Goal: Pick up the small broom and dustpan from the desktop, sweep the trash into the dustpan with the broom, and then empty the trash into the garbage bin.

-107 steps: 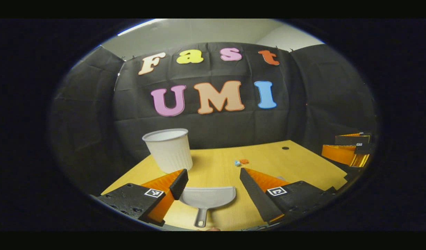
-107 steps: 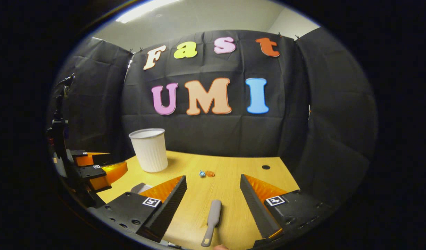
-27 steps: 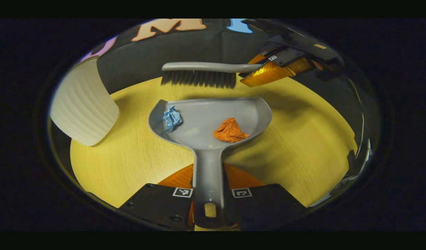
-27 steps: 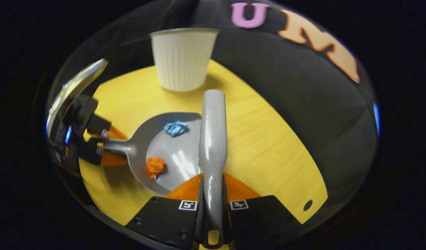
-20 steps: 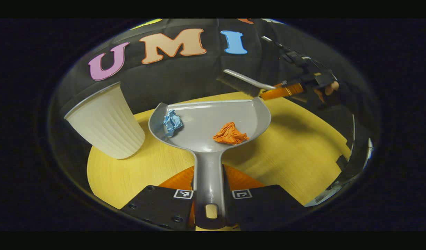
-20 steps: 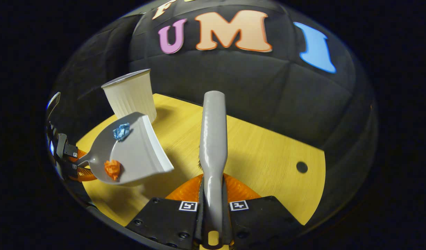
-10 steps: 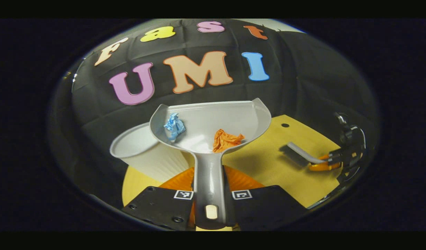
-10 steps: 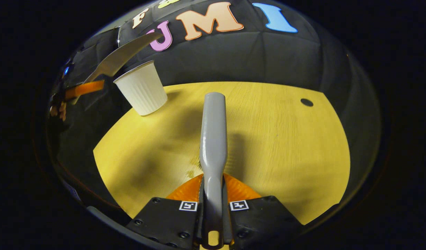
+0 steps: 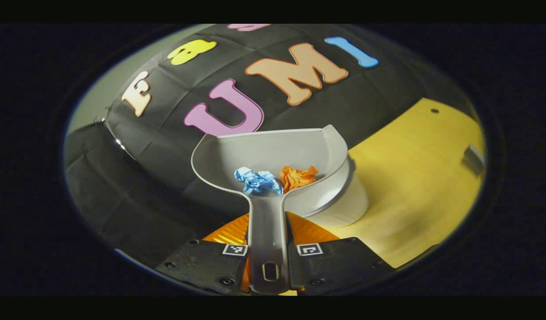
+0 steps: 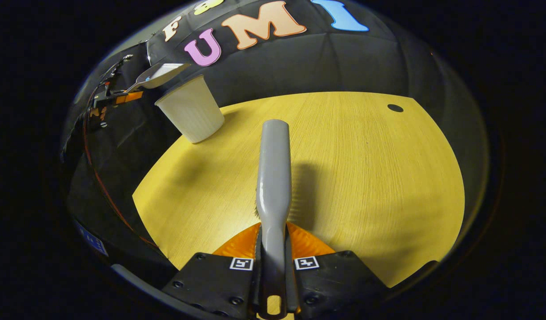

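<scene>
- Dustpan (image 9: pixel 273 155) sits dead centre in my left gripper view, its handle running down between the fingers of my left gripper (image 9: pixel 267 262), which are clamped tight on it from both sides.
- Blue paper wad (image 9: pixel 257 180) and orange paper wad (image 9: pixel 297 175) lie side by side at the back of the pan, right where the handle begins.
- Behind and below the pan, just right of centre, I see the white ribbed bin (image 9: pixel 351 202) standing on the yellow desktop (image 9: pixel 415 160); the pan covers most of its mouth.
- Over in my right gripper view, the broom (image 10: pixel 274 178) runs straight up the middle of the frame, and my right gripper (image 10: pixel 273 271) is closed firmly on its handle at the bottom edge.
- Bristles are hidden under the broom's back, so I cannot tell whether they touch the wood.
- In the upper left of that view, the pan hangs just above the bin's rim, held out by the other gripper, with a hand (image 10: pixel 95 113) behind it.
</scene>
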Available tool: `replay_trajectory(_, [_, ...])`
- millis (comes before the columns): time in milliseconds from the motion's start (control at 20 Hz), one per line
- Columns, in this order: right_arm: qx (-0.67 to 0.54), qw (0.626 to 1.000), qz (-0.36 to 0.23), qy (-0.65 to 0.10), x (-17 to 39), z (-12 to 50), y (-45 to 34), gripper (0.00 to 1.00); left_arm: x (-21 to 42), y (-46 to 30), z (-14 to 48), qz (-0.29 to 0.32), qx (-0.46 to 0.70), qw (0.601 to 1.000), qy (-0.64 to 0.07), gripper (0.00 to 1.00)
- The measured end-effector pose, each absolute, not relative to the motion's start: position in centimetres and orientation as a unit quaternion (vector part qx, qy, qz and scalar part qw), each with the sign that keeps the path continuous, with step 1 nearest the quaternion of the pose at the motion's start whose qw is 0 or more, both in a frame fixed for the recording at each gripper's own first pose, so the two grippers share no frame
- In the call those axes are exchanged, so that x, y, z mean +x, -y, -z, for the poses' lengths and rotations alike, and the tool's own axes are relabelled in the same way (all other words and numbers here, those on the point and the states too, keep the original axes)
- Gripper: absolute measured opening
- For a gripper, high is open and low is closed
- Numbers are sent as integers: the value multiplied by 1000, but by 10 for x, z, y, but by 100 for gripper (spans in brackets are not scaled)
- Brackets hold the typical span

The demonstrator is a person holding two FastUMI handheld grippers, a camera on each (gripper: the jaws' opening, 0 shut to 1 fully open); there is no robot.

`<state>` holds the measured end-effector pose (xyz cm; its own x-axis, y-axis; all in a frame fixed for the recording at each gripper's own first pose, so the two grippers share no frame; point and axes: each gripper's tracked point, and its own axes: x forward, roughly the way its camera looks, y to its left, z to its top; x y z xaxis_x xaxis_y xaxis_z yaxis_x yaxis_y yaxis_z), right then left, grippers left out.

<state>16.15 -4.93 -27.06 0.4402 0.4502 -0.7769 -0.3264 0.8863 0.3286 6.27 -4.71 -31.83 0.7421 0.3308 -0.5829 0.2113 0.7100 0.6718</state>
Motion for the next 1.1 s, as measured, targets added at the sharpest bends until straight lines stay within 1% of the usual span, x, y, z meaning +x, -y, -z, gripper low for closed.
replay_trajectory(50, [65, 845, -231, -477, 160, 270, 48, 18, 62, 53, 321, -34, 403, 838, -366, 25])
replay_trajectory(150, [63, 843, -235, -479, 160, 269, 49, 18, 59, 70, 326, -19, 476, 790, -387, 25])
replay_trajectory(200, [61, 842, -236, -481, 160, 269, 49, 17, 61, 77, 327, -7, 525, 760, -383, 24])
replay_trajectory(250, [59, 842, -237, -482, 159, 269, 49, 18, 61, 80, 331, 1, 577, 722, -383, 26])
replay_trajectory(300, [56, 841, -237, -483, 159, 269, 49, 18, 66, 85, 331, 5, 611, 698, -375, 24])
replay_trajectory(450, [51, 838, -242, -487, 158, 269, 49, 18, 75, 94, 331, 7, 651, 659, -376, 25])
replay_trajectory(500, [47, 837, -242, -488, 158, 269, 50, 18, 79, 91, 319, 14, 664, 652, -366, 26])
replay_trajectory(550, [45, 837, -243, -488, 158, 268, 49, 18, 82, 94, 314, 15, 662, 658, -360, 27])
replay_trajectory(600, [46, 836, -244, -489, 157, 268, 48, 18, 81, 99, 314, 11, 637, 682, -359, 24])
replay_trajectory(650, [48, 836, -245, -489, 156, 270, 47, 18, 78, 109, 319, 8, 589, 722, -363, 27])
replay_trajectory(750, [56, 838, -247, -483, 155, 269, 46, 18, 65, 136, 330, 4, 463, 805, -371, 25])
replay_trajectory(850, [66, 841, -246, -477, 155, 269, 45, 18, 45, 170, 337, 8, 341, 864, -369, 25])
replay_trajectory(950, [74, 846, -242, -469, 155, 271, 43, 18, 34, 213, 336, 21, 257, 898, -356, 24])
replay_trajectory(1000, [78, 849, -238, -466, 155, 272, 43, 18, 27, 234, 338, 30, 230, 908, -349, 25])
replay_trajectory(1100, [84, 853, -233, -460, 155, 271, 42, 18, 1, 274, 349, 53, 196, 915, -348, 24])
